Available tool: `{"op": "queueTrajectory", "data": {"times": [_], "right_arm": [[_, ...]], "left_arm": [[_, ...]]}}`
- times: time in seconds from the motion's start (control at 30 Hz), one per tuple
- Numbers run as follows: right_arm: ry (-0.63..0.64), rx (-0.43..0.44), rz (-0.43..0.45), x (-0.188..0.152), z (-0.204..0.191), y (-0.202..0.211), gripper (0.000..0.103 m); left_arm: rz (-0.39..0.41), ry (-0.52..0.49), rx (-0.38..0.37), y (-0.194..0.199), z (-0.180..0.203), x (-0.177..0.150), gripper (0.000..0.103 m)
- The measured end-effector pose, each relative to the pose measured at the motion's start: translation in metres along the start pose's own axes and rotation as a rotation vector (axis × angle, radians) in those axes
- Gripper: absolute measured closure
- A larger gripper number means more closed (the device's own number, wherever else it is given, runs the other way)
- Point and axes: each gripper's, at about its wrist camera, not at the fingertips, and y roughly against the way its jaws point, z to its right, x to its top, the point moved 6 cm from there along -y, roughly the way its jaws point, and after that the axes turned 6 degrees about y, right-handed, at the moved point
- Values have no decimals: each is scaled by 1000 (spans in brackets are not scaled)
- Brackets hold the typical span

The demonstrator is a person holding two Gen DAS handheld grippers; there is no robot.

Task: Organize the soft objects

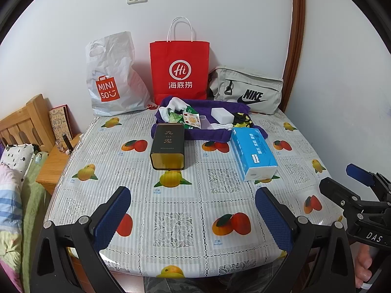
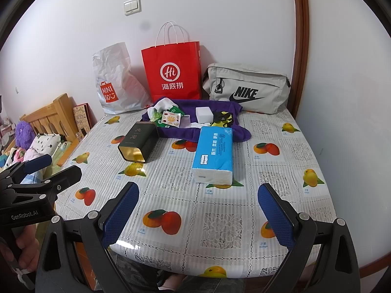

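Far left on the bench (image 1: 73, 210), a white plastic bag (image 1: 110, 78); mid-far, socks and packets heaped on my purple towel (image 1: 207, 134); right, the tissue pack (image 1: 254, 153) lies loose. This could be sorted or unsorted. My left gripper (image 1: 193, 217) and right gripper (image 2: 199, 217) gape wide, holding nothing.

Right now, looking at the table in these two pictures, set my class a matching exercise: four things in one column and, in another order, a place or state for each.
Things:
1. red paper bag
2. dark tin
3. blue tissue pack
4. white block

Places or states:
A. on the purple cloth
B. lying on its side, open end toward the camera
C. standing upright against the wall
D. lying flat, right of the tin, far end overlapping the cloth

Pairs: 1-C, 2-B, 3-D, 4-A
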Motion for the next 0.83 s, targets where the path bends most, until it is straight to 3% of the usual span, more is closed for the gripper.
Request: {"op": "queueTrajectory", "data": {"times": [0.83], "right_arm": [[2, -5, -2, -2, -1, 0, 6]], "left_arm": [[0, -1, 1, 0, 0, 0, 0]]}}
